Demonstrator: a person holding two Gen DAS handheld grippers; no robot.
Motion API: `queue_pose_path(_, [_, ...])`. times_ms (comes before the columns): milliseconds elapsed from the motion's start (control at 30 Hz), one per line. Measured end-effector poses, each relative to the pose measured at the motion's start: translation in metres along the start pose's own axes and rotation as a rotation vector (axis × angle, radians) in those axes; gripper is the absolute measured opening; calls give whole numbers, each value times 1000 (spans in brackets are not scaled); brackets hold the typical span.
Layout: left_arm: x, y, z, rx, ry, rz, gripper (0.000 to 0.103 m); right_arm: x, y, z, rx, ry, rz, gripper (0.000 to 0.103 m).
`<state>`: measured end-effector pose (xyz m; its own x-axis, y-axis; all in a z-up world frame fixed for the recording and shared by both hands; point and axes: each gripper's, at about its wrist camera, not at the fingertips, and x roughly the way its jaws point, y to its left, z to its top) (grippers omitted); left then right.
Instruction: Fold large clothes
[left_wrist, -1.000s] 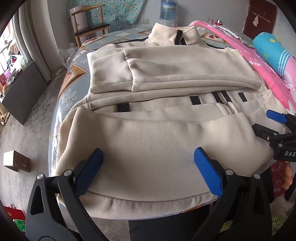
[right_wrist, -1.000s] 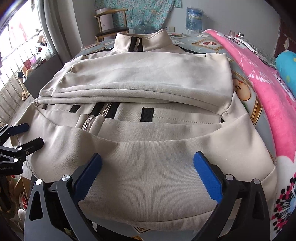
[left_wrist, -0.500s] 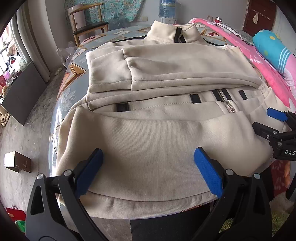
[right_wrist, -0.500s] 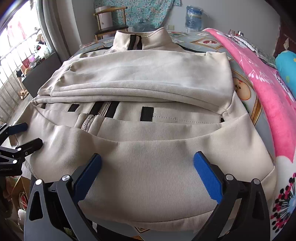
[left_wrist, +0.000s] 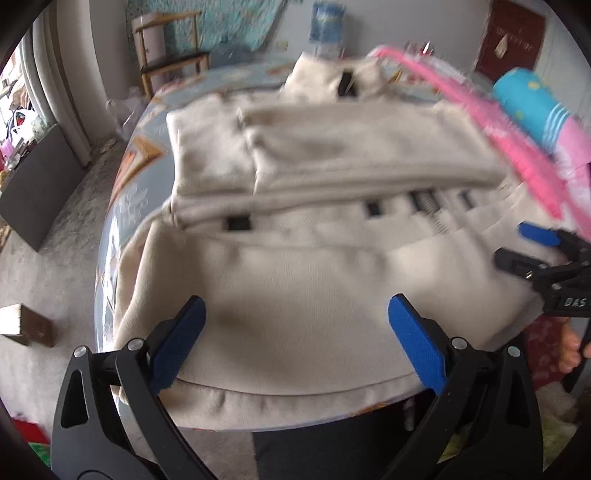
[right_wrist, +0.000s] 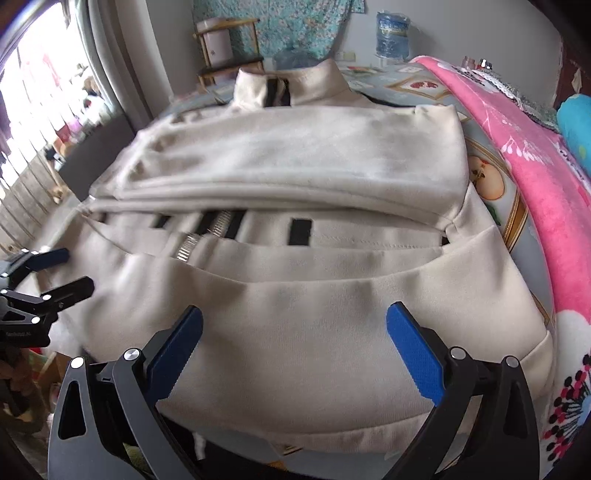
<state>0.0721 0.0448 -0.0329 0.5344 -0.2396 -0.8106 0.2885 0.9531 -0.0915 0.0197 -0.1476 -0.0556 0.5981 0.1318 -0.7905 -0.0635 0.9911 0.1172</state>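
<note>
Table (right_wrist: 491, 177): covered by a patterned cloth, with the clothes laid on it.
Jacket (right_wrist: 303, 302): a beige zip jacket is spread across the table, sleeves folded over the chest, hem at the near edge.
Pink blanket (right_wrist: 532, 162): laid along the jacket's right side.
Left gripper (left_wrist: 295, 332): held wide open above the hem, nothing clamped.
Right gripper (right_wrist: 295, 332): likewise spread open over the hem, empty.

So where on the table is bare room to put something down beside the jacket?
The beige jacket covers most of the table. Bare patches: the strip of table along its left side, and a narrow strip between the jacket and the pink blanket. The blanket side is crowded.
</note>
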Motion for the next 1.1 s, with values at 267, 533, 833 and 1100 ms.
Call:
queue_pose_path(267, [-2, -12, -3, 50, -44, 2, 92, 4, 31, 9, -35, 27, 120, 94])
queue_pose_path(533, [9, -11, -10, 91, -29, 50, 61, 22, 56, 7, -100, 124, 102, 63])
queue_pose_path(833, [7, -16, -11, 168, -49, 41, 28, 19, 62, 10, -116, 148, 50, 12])
queue_pose_path(1100, [-15, -41, -4, 329, -175, 135, 2, -4, 64, 26, -106, 69, 33, 5])
